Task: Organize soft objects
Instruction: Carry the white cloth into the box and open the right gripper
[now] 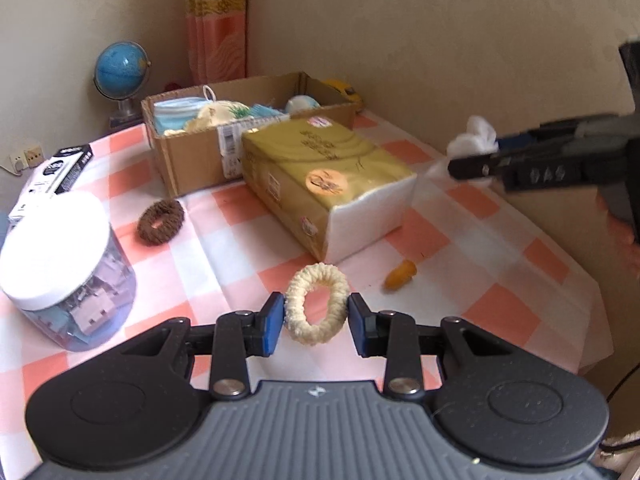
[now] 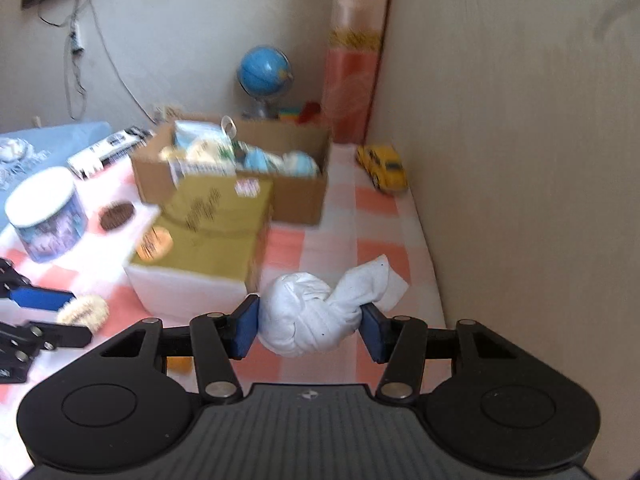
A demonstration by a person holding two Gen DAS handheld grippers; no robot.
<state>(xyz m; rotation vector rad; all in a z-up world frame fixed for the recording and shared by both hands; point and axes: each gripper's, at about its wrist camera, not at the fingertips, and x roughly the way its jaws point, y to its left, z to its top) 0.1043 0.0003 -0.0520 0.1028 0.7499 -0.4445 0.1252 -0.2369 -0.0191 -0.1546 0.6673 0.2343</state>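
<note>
1. Scrunchie, cream-coloured [image 1: 316, 305], sits between the blue pads of the left gripper [image 1: 316, 316]; both pads press on its sides, so the jaws pinch it, just above the checked tablecloth [image 1: 224, 240].
2. A knotted white cloth bundle [image 2: 304, 320] is pinched between the pads of the right gripper [image 2: 310, 326], its loose tail sticking out past the right-hand pad. Seen from the left wrist camera, that bundle hangs in the air off to the right, clear of the table.
3. A brown scrunchie [image 1: 160, 222] lies flat on the tablecloth, apart from both grippers and near the front corner of the cardboard box [image 1: 192, 160].
4. The box stands at the far side of the table and holds face masks and other soft items; which is which is hard to tell.
5. A yellow tissue pack [image 1: 320, 176] lies just in front of the box, touching it or nearly so.
6. A small orange object [image 1: 400, 275] lies on the cloth near the pack's white end.
7. A clear jar with a white lid [image 1: 60, 256] stands at the left, a black-and-white carton [image 1: 52, 176] behind it.
8. A blue globe [image 1: 122, 70] stands beyond the box, and a yellow toy car [image 2: 382, 168] sits by the wall.
</note>
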